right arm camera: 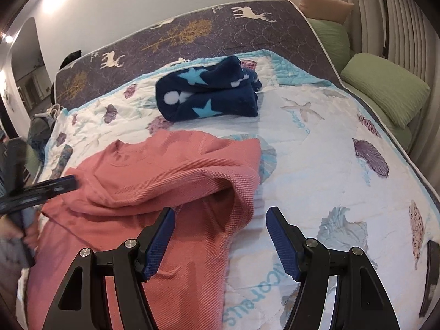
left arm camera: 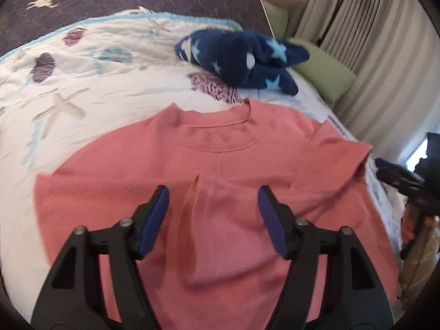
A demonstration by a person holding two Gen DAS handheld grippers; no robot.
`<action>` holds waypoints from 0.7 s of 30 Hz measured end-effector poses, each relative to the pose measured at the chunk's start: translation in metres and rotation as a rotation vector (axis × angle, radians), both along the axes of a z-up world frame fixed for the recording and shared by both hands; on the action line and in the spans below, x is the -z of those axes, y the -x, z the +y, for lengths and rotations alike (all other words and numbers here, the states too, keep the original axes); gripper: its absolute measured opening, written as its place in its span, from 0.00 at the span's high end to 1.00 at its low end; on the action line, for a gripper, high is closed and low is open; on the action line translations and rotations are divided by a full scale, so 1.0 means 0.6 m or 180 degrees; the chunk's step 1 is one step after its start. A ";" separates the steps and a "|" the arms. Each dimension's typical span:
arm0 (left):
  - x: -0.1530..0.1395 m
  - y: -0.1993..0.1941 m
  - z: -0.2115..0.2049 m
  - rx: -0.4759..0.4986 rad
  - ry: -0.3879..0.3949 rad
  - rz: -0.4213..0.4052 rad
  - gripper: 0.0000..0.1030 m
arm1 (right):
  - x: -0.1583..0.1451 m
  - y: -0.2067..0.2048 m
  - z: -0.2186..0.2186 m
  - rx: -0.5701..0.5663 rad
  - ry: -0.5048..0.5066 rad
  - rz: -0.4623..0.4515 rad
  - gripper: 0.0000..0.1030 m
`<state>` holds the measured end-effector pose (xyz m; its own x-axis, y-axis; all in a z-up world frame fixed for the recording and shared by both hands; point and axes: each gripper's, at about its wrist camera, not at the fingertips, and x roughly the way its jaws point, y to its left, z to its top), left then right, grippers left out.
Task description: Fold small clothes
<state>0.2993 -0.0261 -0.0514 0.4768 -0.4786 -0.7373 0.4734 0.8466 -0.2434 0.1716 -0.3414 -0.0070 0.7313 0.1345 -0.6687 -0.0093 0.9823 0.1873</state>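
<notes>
A pink T-shirt (left arm camera: 220, 181) lies spread on the bed quilt (left arm camera: 82, 82), collar away from me. In the right wrist view the pink T-shirt (right arm camera: 154, 176) has its right sleeve rumpled and raised. My left gripper (left arm camera: 213, 192) hovers open and empty over the shirt's middle. My right gripper (right arm camera: 220, 214) is open and empty, just above the shirt's right edge, one finger over the shirt and one over the quilt. The left gripper also shows in the right wrist view (right arm camera: 49, 187), at the shirt's left side. The right gripper shows at the right edge of the left wrist view (left arm camera: 401, 181).
A folded navy star-print fleece (right arm camera: 206, 93) lies on the quilt beyond the shirt; it also shows in the left wrist view (left arm camera: 242, 55). Green pillows (right arm camera: 385, 88) lie along the right side by the curtains (right arm camera: 398, 13). A dark deer-print mattress (right arm camera: 192, 33) stands behind.
</notes>
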 end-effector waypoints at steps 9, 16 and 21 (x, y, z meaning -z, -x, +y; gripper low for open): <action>-0.076 0.153 0.003 0.0904 0.0274 -0.0513 0.96 | -0.040 0.022 0.065 -0.0626 0.0122 -0.0182 0.34; -0.021 0.262 0.065 0.0898 0.0122 -0.0233 0.96 | -0.032 0.004 0.155 -0.1277 0.0080 -0.0076 0.34; 0.001 0.253 0.115 0.0440 0.0331 0.0089 0.86 | -0.011 0.007 0.195 -0.1466 0.0147 0.0065 0.34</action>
<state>0.1475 0.0427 -0.0521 0.3814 -0.6126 -0.6923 0.5753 0.7435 -0.3410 0.1673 -0.2241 -0.0003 0.5890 0.4119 -0.6953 -0.4433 0.8840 0.1481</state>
